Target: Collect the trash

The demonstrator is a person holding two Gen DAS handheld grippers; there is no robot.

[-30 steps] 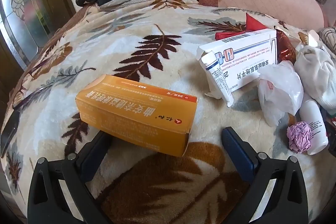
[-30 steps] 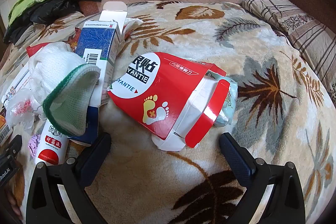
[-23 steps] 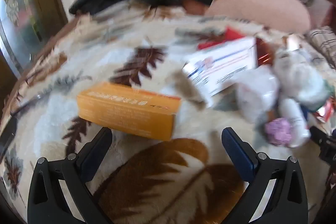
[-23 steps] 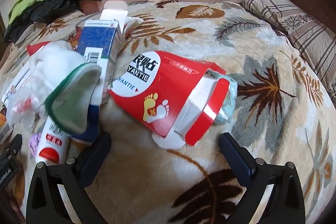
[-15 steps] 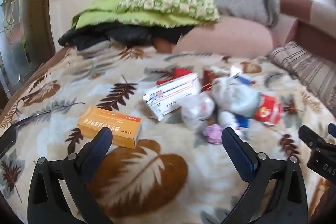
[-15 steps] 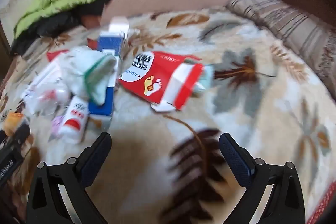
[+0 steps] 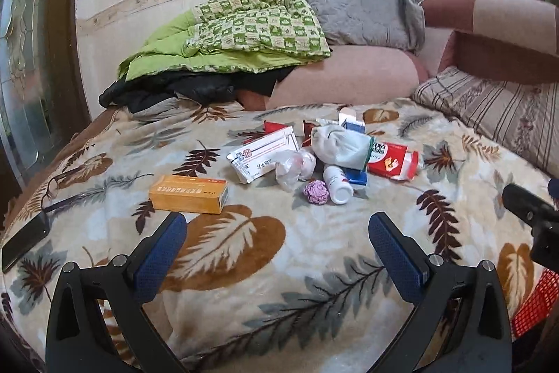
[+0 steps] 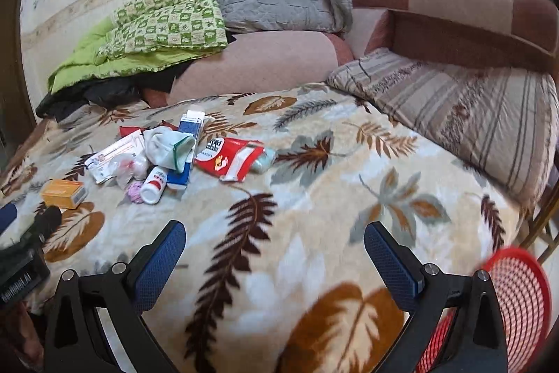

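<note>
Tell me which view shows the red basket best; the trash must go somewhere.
The right wrist view: the basket shows its rim and mesh at lower right. The left wrist view catches only a corner of mesh at the right edge.

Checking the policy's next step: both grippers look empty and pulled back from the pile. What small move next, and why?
Probably bring the left gripper forward over the orange box and straddle it. Both grippers are open and hold nothing; the box lies apart from the pile, just ahead of the left one's fingers, so it looks the easiest first grab. The red basket waits at the bed's near right edge, by the right gripper.
</note>
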